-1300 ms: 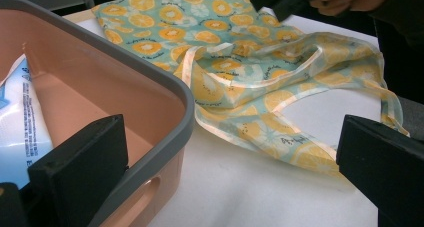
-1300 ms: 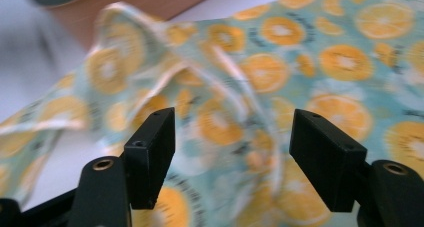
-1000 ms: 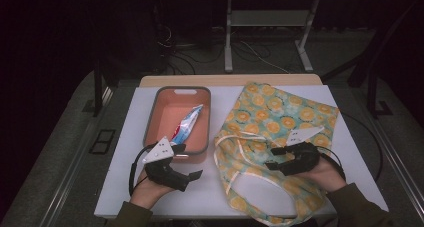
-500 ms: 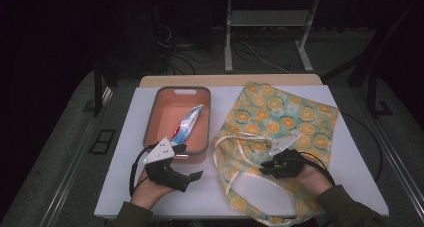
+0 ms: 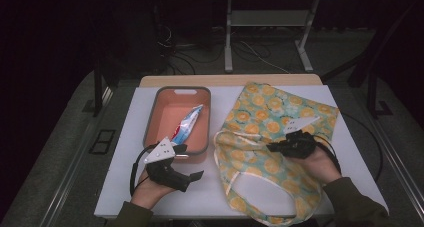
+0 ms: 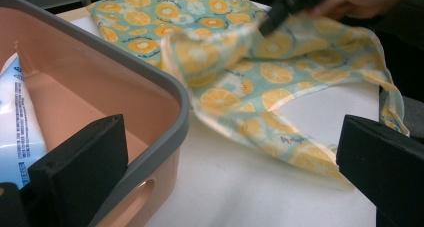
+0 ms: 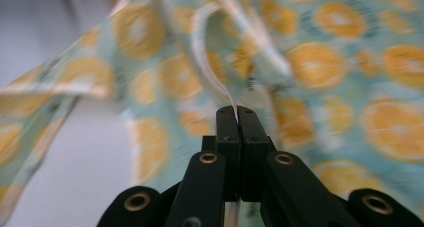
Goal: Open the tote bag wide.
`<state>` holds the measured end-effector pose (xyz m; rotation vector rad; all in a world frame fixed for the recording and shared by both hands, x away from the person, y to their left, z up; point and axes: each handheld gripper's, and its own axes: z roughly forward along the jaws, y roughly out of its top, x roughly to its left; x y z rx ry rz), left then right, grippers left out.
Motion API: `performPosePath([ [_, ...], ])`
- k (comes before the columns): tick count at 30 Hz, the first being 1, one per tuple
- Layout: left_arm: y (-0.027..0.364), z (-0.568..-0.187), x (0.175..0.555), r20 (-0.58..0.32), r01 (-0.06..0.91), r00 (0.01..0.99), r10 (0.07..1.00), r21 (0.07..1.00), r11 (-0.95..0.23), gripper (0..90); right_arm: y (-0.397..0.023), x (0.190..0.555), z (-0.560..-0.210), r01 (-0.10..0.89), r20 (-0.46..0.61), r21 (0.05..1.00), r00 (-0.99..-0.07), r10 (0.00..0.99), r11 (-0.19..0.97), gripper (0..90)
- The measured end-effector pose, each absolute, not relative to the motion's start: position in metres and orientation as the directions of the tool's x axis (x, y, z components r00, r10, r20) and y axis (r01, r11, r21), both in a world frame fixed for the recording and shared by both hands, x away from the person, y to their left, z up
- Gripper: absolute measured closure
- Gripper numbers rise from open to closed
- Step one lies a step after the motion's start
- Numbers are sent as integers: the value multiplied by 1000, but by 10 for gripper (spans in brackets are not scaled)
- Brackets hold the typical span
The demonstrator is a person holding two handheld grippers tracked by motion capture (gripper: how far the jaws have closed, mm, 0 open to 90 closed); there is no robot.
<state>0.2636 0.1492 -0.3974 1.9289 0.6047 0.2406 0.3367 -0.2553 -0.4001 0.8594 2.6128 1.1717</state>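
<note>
White table (image 5: 345,157): right gripper (image 5: 272,148) jaws just closed, pinching bag (image 5: 260,137) fabric; left gripper (image 5: 192,176) spread, low.

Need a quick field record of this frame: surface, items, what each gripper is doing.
surface: white table
bag: orange-print cloth bag, lying flat at the table's right side, handles toward the person
bin: pink bin with grey rim, left of the bag
bin contents: blue-and-white packet
right gripper: jaws have just been closing, now shut on a fold of the bag's fabric, lifting it
left gripper: jaws open, holding nothing, by the bin's near edge
</note>
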Motion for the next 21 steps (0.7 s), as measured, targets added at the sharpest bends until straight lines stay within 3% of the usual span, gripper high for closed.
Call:
performPosePath([
  [9, 150, -397, 264, -104, 302, 851, 514, 898, -319, 0, -287, 379, -403, 521, 129, 760, -706, 697, 387, 893],
  [21, 151, -397, 264, -102, 302, 850, 516, 898, -321, 0, -297, 401, -447, 630, 76, 646, -614, 785, 431, 893],
])
